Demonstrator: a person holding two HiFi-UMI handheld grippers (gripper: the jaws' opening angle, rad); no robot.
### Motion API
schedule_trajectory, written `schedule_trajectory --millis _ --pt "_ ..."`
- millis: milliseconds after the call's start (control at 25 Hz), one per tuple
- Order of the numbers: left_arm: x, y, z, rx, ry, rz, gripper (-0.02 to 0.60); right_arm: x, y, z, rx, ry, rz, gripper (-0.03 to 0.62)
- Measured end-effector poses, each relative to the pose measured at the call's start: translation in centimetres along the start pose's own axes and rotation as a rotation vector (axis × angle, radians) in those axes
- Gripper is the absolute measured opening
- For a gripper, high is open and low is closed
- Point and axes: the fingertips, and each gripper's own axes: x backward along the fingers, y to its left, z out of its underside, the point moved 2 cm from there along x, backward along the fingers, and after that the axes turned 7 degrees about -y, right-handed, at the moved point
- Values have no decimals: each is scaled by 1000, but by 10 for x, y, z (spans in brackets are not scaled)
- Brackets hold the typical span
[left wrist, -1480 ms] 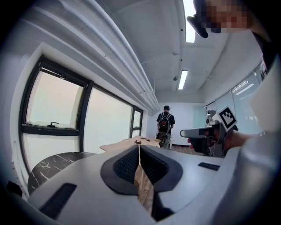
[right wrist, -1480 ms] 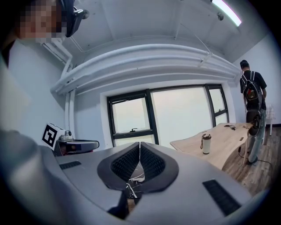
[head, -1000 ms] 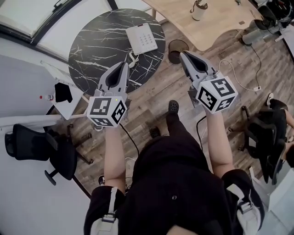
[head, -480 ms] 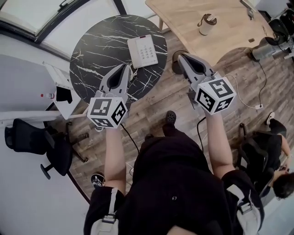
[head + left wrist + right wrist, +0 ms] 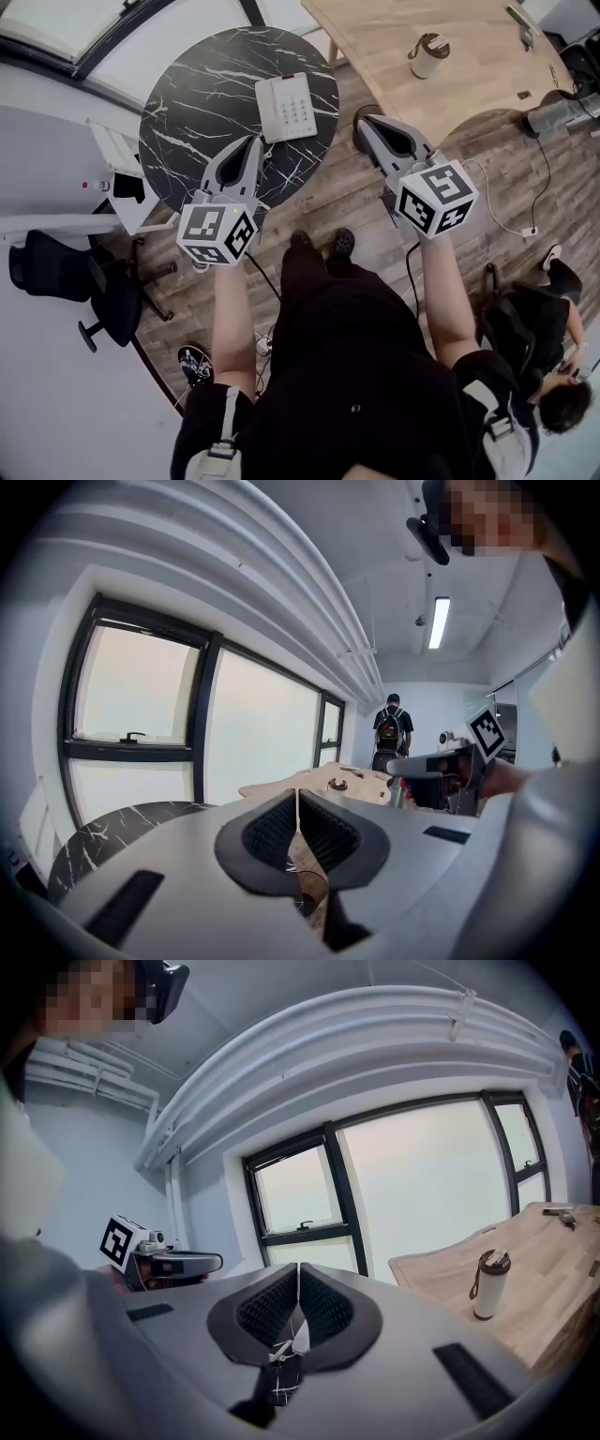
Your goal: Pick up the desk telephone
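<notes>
Here we see the phone on the table, near the left gripper and the right gripper, touching neither. We hold both with jaws pressed together.

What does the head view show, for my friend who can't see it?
A person, seen from above, holds the left hand-held gripper and right hand-held gripper, both shut and empty, short of a white desk telephone on a round black table.
</notes>
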Motion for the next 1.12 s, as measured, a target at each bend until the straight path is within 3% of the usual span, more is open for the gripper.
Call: schedule_trajectory --millis 240,560,1120 --pt "-8 1 3 -9 10 -3 21 -6 0 4 2 7 -54 32" --pt "-25 18 13 3 29 8 23 -28 -11 16 -7 51 -36 32" --pt "-85 95 32 67 75 40 25 -115 -46 20 -5 140 14 34"
